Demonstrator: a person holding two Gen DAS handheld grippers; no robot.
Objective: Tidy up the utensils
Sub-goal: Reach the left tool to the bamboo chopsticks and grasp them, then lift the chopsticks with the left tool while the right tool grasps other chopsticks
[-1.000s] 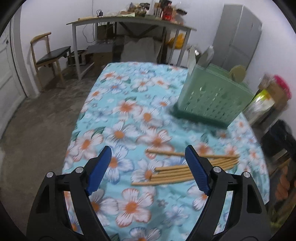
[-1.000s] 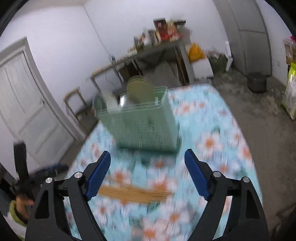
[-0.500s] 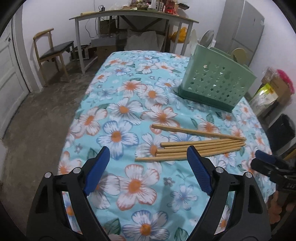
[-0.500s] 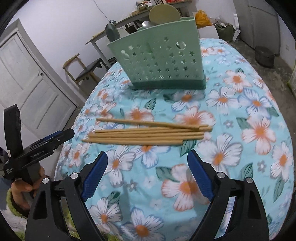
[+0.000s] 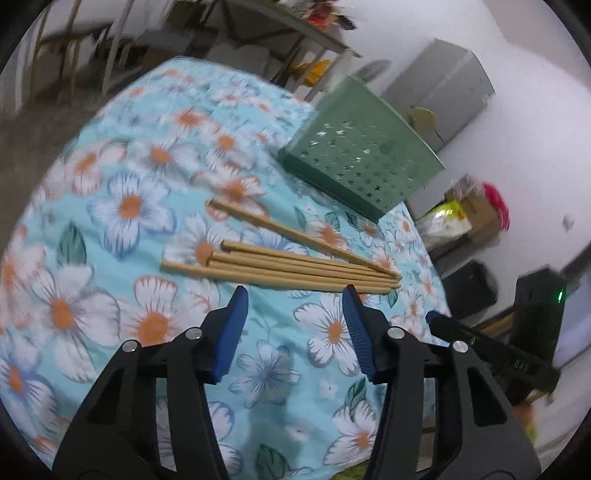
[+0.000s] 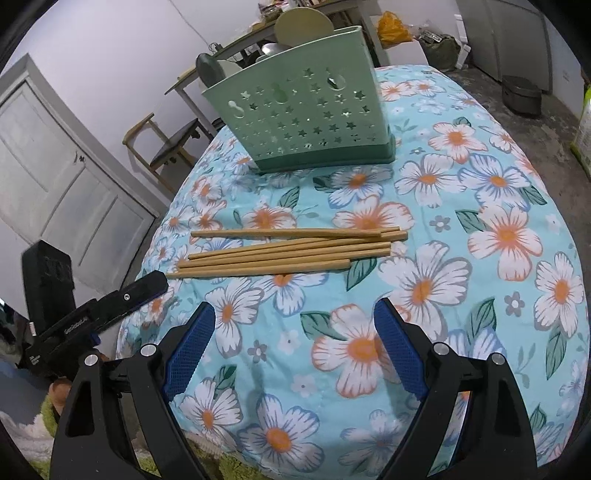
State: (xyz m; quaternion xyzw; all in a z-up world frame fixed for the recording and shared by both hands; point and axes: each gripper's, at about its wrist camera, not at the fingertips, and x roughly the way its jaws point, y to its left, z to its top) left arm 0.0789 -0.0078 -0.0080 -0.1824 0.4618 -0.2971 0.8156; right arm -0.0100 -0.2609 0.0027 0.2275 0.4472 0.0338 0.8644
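Several wooden chopsticks (image 5: 295,269) (image 6: 288,254) lie side by side on the flowered tablecloth (image 6: 480,184), one slanting across the others. Behind them stands a green perforated utensil holder (image 5: 362,162) (image 6: 306,122) with plates and ladles in it. My left gripper (image 5: 295,295) hovers just short of the chopsticks with its jaws closing and nothing between them. My right gripper (image 6: 294,306) is wide open and empty, a little short of the chopsticks on the opposite side. The left gripper's black finger (image 6: 144,290) shows at the table's left edge.
A wooden chair (image 6: 166,140), a white door (image 6: 55,166) and a cluttered grey table (image 5: 258,33) stand beyond the table. A grey cabinet (image 5: 443,88), bags and boxes (image 5: 465,218) sit on the floor by the wall.
My left gripper has dropped closer to the chopsticks, rolled so its view tilts, and its jaws have narrowed. My right gripper has come down toward the table and stays wide open.
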